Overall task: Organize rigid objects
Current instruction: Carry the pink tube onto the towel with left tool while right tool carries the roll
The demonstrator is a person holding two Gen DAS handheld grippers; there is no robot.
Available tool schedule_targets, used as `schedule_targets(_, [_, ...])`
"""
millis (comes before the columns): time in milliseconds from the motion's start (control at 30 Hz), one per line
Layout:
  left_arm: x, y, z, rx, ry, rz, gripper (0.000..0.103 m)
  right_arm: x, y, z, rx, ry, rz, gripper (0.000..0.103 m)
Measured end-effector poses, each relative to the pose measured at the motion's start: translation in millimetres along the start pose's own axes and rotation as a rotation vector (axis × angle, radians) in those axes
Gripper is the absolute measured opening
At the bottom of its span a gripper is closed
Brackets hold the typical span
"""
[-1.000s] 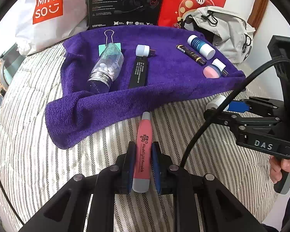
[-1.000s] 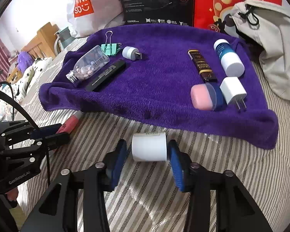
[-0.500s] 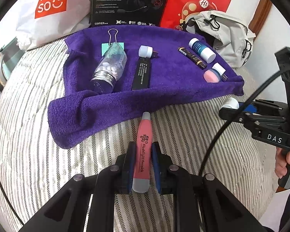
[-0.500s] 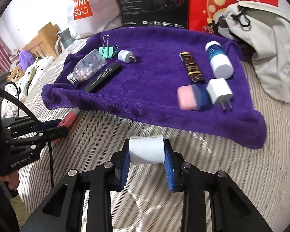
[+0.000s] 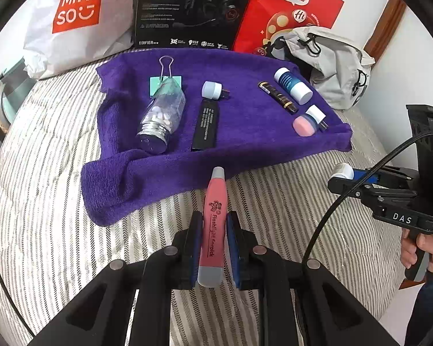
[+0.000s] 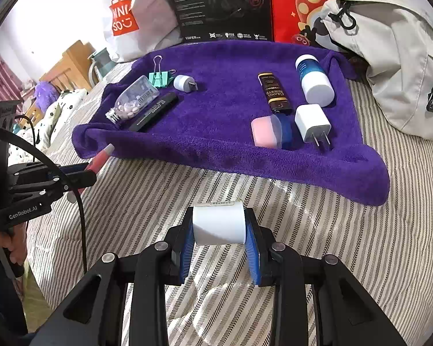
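Bed [image 5: 57, 201] with the striped cover carried everything. Purple towel [image 5: 245, 144] lay spread across its far part, front edge rumpled. Behind the towel: white Miniso bag [image 5: 78, 23], black Edifier box [image 5: 193, 8], red bag [image 5: 288, 5], grey backpack [image 6: 389, 57] at the right.

On the towel, left group: clear pill bottle [image 5: 161, 118] on its side, teal binder clip [image 6: 160, 77] behind it, black flat stick [image 5: 206, 124] just beside the bottle, small round plug adapter [image 5: 212, 90] past the stick. Right group: blue-and-white bottle [image 6: 313, 79], dark brown tube [image 6: 275, 92], white charger plug [image 6: 313, 124], pink-lidded case [image 6: 267, 131] touching a blue part.

Your left gripper [image 5: 212, 245] was clamped on the pink flashlight earpick [image 5: 213, 216], tip pointing at the towel's front edge, over the bare striped cover. Your right gripper [image 6: 219, 236] was closed around a white cylindrical container [image 6: 218, 223], also short of the towel, over the cover. Your hands gripped both handles at frame edges.
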State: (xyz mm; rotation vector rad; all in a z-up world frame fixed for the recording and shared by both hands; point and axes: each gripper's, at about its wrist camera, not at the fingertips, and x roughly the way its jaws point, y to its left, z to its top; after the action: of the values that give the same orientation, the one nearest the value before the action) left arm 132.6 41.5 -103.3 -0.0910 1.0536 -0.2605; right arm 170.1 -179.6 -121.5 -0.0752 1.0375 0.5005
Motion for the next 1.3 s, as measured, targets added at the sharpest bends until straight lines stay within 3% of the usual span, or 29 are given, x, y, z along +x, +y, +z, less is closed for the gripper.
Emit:
schedule_targets(333, [-15.6,-5.3,0.8,0.016,-0.008,-0.008,0.017,-6.1,11.3,2.8,-0.027,-0.009,0.054,0.032])
schedule_targets(767, [-18.5,-6.8,45.9,0.059,-0.051,0.019,0.017,-19.7,1.4,55.4,-0.055,-0.087,0.063,0.032])
schedule_targets(1067, [11.2,-12.6,85.8,0.084,-0.041,-0.014,0.017,6.1,-20.4,87.8,-0.027,-0.082,0.040,0.032])
schedule_targets(1300, [35.3,-5.6,95.9,0.066,-0.014,-0.026,0.017,39.9,-27.1,112.1,-0.034,-0.061,0.016,0.032])
